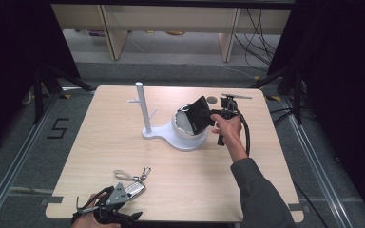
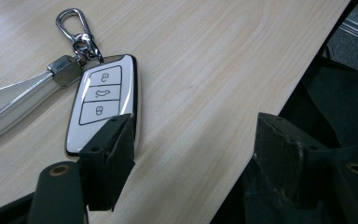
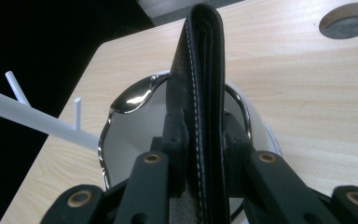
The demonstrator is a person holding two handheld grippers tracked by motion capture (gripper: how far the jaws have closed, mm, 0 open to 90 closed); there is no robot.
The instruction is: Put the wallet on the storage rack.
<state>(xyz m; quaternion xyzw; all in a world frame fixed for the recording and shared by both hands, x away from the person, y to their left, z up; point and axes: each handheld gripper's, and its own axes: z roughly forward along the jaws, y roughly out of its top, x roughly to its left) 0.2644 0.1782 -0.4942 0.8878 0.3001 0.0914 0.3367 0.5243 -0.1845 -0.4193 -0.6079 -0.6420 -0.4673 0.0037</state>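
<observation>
A black leather wallet (image 1: 200, 115) is gripped by the right gripper (image 1: 217, 115), its jaws pressed against the wallet's two faces. In the right gripper view the wallet (image 3: 205, 93) is seen edge-on and upright, with its white stitching running along the folded spine and the two black jaws clamped on either side of its lower part. The wallet is held over a white bowl with a wavy chrome rim (image 1: 186, 126); whether it touches the bowl cannot be told. The bowl (image 3: 130, 126) is seen directly behind and below the wallet in the right gripper view. The bowl stands on the round end of a white stand (image 1: 171, 137), from whose narrower end a white post with short side pegs (image 1: 143, 107) rises upright. The right hand (image 1: 230, 128) is wrapped around the gripper's handle, and a black cable loops away from it.

Near the front edge of the table (image 1: 123, 142), a white car key fob (image 1: 134, 189) lies flat, with a metal clasp and a pale strap (image 1: 123, 175) attached. The left gripper (image 1: 108, 197) is held just beside the fob with its jaws standing apart and nothing between them. In the left gripper view one jaw is seen overlapping the lower end of the fob (image 2: 103, 100), while the other jaw stands near the table's edge; whether the near jaw touches the fob cannot be told.
</observation>
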